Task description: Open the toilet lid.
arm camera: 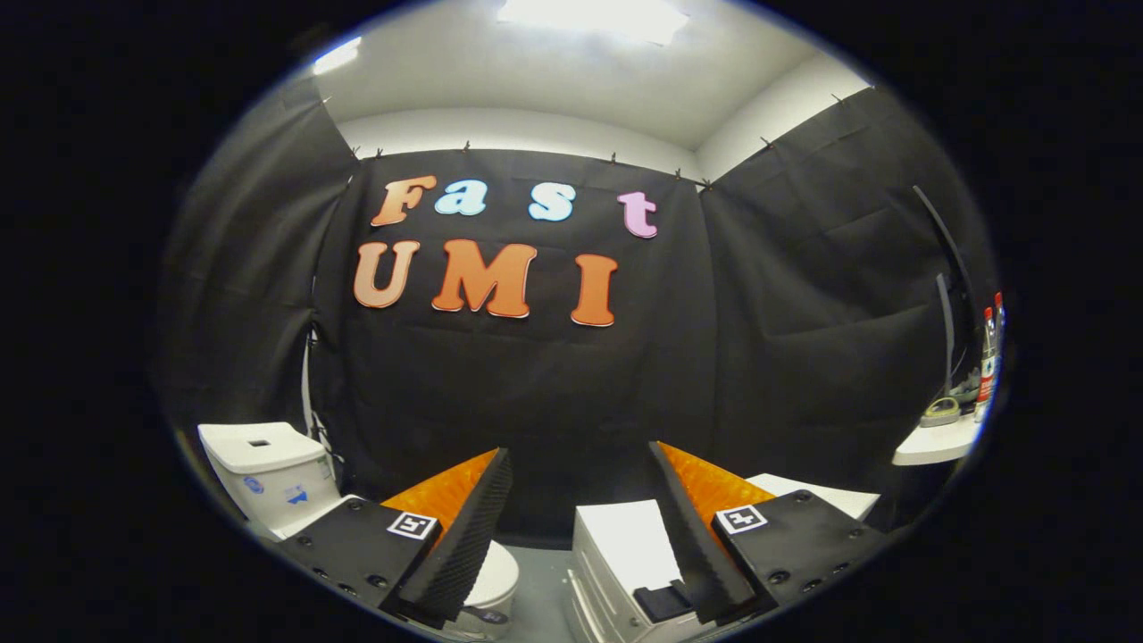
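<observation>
One toilet (277, 487), its lid (496, 576) closed; one white cabinet (616, 563) right of the toilet; one white shelf (933, 444) farther right, bearing two bottles (988, 362); one gripper (580, 536) with two fingers (464, 536) spread apart, nothing between them.

Claw (580, 527) with two wide-apart ridged fingers (464, 536), flat plates with small screws, a square black-and-white marker on each
</observation>
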`<state>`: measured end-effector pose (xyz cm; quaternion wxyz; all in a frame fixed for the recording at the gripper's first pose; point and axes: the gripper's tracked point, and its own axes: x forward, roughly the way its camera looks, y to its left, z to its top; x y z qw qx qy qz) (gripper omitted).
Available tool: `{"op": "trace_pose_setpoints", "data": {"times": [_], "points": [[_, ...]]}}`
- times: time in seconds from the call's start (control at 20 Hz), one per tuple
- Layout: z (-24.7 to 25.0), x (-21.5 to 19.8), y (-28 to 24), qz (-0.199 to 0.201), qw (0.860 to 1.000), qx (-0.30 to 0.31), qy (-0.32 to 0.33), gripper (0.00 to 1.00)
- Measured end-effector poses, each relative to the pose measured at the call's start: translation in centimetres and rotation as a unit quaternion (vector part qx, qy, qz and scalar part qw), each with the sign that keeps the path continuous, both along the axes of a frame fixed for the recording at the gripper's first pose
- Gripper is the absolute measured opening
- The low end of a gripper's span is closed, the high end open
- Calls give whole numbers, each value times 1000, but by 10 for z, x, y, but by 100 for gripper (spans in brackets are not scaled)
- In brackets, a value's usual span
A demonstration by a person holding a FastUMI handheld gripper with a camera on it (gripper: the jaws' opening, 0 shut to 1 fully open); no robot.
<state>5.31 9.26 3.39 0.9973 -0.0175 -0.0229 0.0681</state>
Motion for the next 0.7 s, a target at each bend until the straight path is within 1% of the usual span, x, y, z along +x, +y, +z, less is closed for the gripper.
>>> {"op": "trace_pose_setpoints", "data": {"times": [0.05,0.15,0.25,0.4,0.5,0.55,0.6,0.7], "points": [[-5,7,9,6,1000,14,5,98],[-11,20,25,3,999,46,6,98],[-24,27,40,-1,996,94,6,98],[-75,36,59,-10,989,141,40,97],[-109,40,63,-16,983,170,70,98],[-124,41,60,-23,977,195,86,98],[-142,41,56,-31,968,225,108,98],[-175,35,49,-46,947,280,153,98]]}}
